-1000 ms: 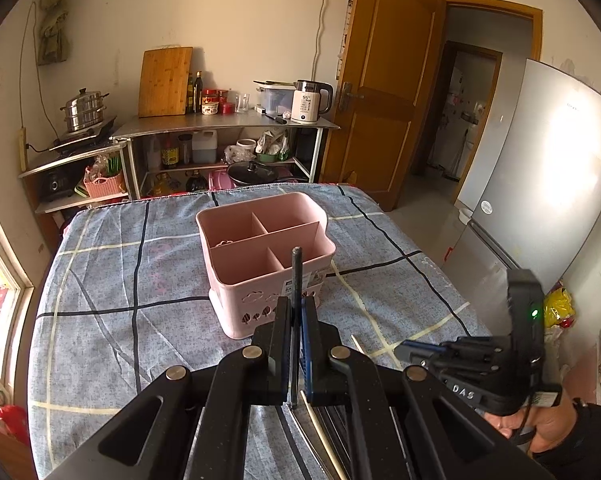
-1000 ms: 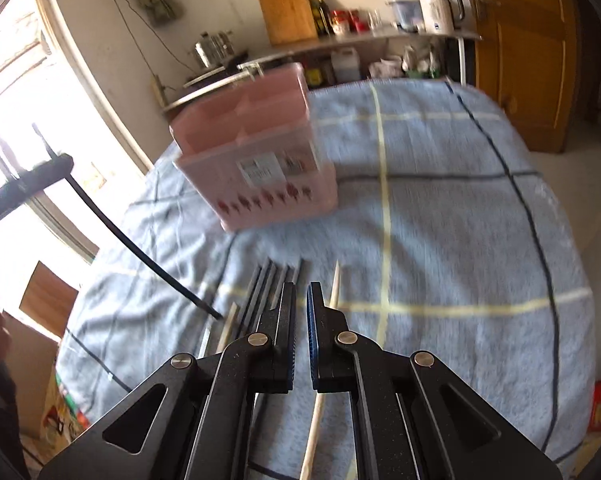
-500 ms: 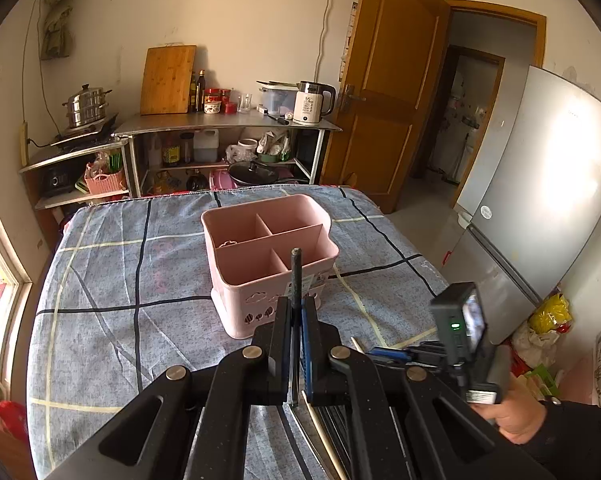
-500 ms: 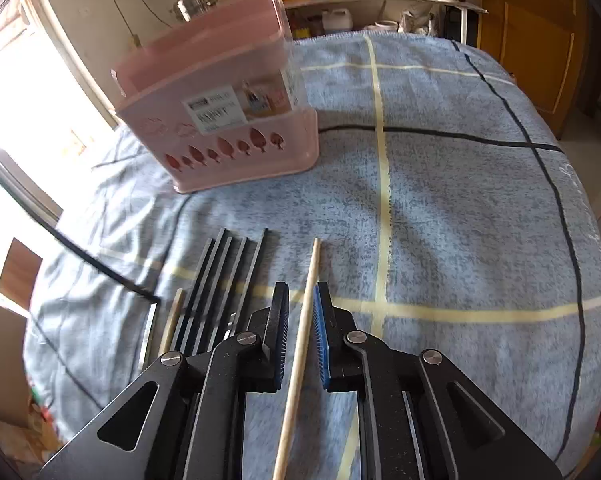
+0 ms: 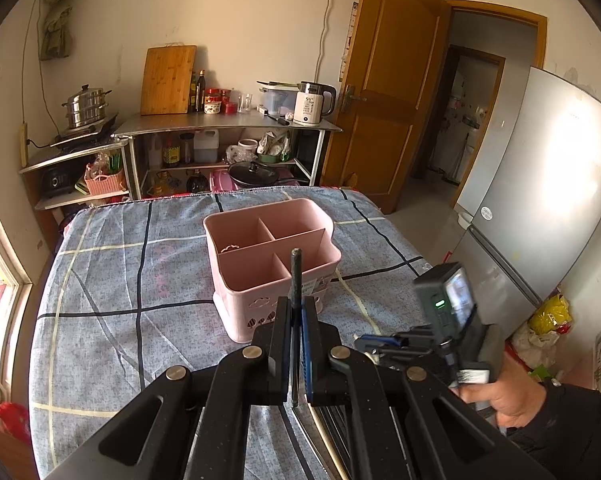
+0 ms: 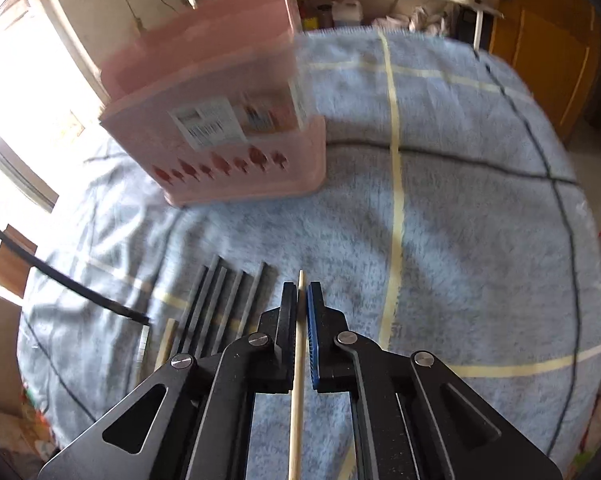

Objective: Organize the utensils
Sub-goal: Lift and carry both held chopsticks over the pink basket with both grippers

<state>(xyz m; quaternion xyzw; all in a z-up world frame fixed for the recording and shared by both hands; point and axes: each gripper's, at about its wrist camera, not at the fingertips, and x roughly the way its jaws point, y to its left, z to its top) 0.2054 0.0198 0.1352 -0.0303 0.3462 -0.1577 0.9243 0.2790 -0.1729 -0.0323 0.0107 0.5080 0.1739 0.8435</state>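
From what I could see the sorting had barely begun: my left gripper (image 5: pixel 296 312) had its fingers pinching a black chopstick (image 5: pixel 295 276) upright just near the pink divided caddy (image 5: pixel 272 256), whose compartments looked almost empty. My right gripper (image 6: pixel 301 300) had just been closing its fingers on a pale wooden chopstick (image 6: pixel 297 380) lying on the tabletop (image 6: pixel 460 240). Only the right wrist view showed the row of black chopsticks (image 6: pixel 220 304) left of it, still to be sorted.
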